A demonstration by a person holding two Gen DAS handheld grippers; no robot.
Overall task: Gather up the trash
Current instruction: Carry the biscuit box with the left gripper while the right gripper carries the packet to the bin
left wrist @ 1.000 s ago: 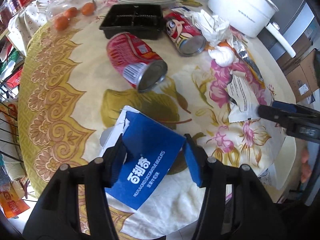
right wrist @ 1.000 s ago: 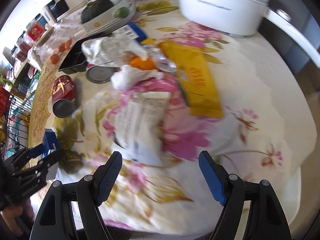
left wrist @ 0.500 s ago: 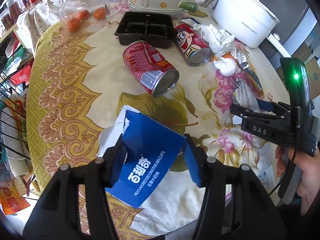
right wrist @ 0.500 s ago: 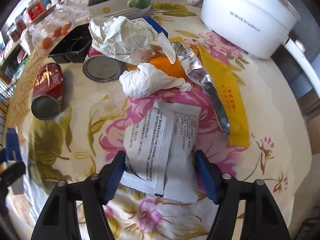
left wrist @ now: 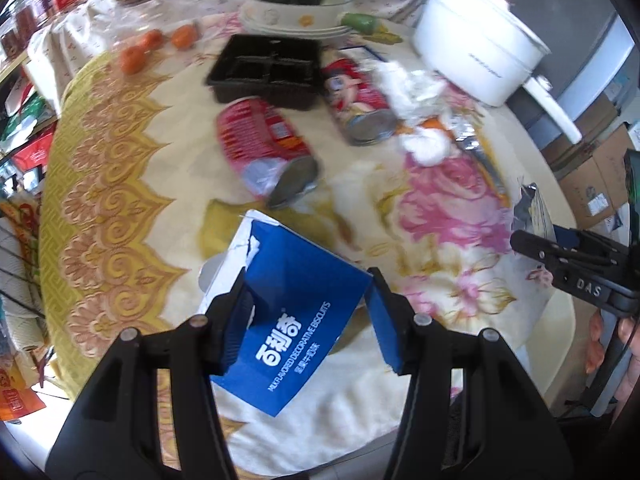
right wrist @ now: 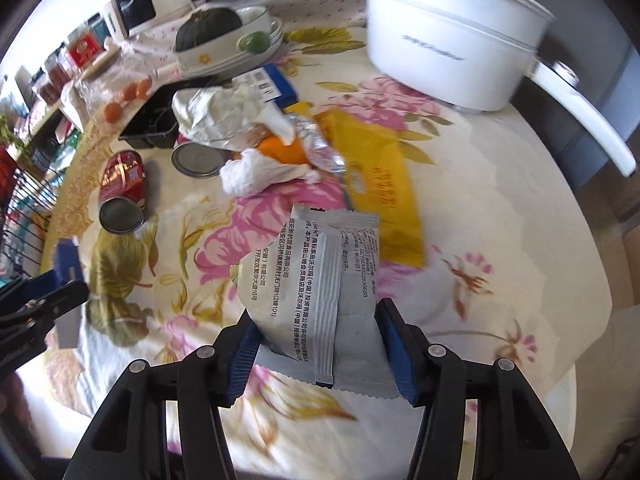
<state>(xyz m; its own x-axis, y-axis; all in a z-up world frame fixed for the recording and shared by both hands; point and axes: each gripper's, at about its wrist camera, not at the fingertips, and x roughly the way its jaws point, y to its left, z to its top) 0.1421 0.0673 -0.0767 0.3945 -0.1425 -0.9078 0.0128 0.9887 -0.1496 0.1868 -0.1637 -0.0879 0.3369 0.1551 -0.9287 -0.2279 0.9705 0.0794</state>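
1. Both tongs are loaded: the left gripper (left wrist: 308, 320) is clamped across a torn blue biscuit box (left wrist: 292, 320), and the right gripper (right wrist: 320, 340), whose jaws have just been closing, pinches a grey snack wrapper (right wrist: 320, 296) by its near end, so the far end stands free of the cloth. One piece per hand looks like a way to clear two at once.
2. White electric pot (right wrist: 448, 36), the biggest thing on the floral tablecloth (right wrist: 500, 240), serves as landmark; it is cookware, not litter.
3. Nearer the camera than the pot lies the remaining trash: a yellow packet (right wrist: 384, 196), crumpled paper (right wrist: 224, 116), a white tissue wad (right wrist: 260, 172) and foil (right wrist: 320, 148).
4. Further left of the pot, two empty cans (right wrist: 124, 184) lie on their sides, probably next.
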